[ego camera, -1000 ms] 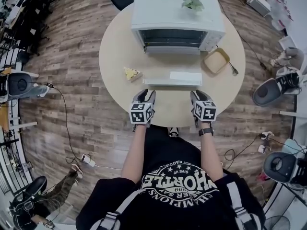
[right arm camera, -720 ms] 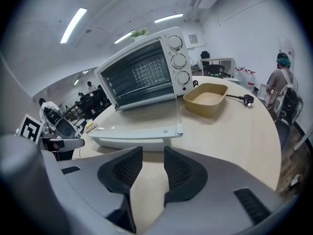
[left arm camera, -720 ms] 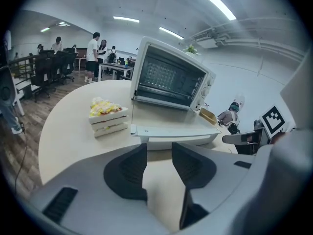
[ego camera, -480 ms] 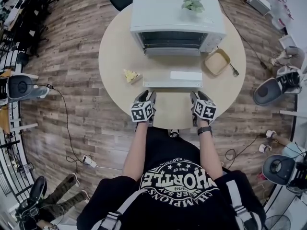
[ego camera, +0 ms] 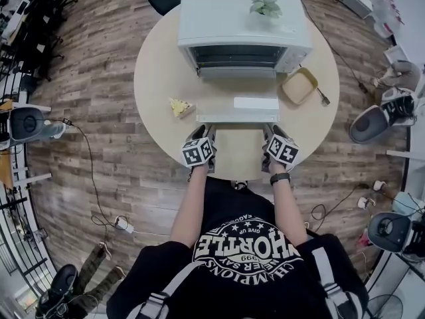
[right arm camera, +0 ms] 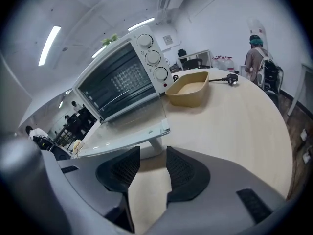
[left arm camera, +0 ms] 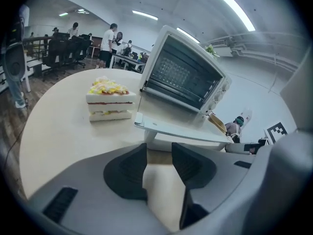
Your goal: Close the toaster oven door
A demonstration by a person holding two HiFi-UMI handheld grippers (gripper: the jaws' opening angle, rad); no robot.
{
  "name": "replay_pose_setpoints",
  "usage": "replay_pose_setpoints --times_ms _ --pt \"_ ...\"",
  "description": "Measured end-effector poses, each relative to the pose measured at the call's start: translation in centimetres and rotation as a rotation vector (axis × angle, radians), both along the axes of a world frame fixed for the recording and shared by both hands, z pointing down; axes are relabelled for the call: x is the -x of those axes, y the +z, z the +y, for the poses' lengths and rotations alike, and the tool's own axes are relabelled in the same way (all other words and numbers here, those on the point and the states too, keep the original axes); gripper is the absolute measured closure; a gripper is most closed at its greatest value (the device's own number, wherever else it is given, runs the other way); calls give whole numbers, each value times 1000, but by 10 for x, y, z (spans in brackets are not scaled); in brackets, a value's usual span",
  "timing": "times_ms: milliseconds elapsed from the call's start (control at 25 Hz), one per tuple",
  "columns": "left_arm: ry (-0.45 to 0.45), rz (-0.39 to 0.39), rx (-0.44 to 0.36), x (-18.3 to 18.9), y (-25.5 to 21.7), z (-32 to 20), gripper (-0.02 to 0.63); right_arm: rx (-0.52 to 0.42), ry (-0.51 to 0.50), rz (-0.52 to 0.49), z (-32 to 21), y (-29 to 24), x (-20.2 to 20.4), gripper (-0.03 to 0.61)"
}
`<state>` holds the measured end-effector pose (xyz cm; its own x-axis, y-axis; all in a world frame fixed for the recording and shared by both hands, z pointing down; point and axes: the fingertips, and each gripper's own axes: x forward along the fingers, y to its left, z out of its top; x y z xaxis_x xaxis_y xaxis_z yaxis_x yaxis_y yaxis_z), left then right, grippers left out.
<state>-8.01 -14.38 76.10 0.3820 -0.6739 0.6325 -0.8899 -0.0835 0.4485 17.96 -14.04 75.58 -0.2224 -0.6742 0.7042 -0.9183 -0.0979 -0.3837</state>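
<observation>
- Two grippers hang released, jaws just opened on nothing; the left gripper (ego camera: 200,133) sits near a cake slice (ego camera: 180,105).
- On the table (ego camera: 156,65), the toaster oven door (ego camera: 238,109) lies dropped flat, just ahead of both.
- The right gripper (ego camera: 273,131) faces its right corner.

Left tool (ego camera: 198,132) and right tool (ego camera: 271,131) nearer the toaster oven door (ego camera: 226,112), jaws just opening wider, nothing between them.

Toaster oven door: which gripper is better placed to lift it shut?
Right, narrowly. Both are open, empty, just short of the lowered door. The handle post lines up with the jaw gap of the right gripper; for the left gripper it sits slightly off.
</observation>
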Motion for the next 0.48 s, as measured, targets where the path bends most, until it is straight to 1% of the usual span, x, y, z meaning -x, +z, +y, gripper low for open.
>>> replay_pose_setpoints --times_ms 120,280,480 --pt "-31 6 6 1 5 -7 436 1 28 -5 -5 3 -2 390" --pt "-71 17 24 5 9 -13 436 14 34 -2 -7 9 -1 391" --pt "-80 18 36 12 11 -15 440 20 12 19 -8 12 6 393"
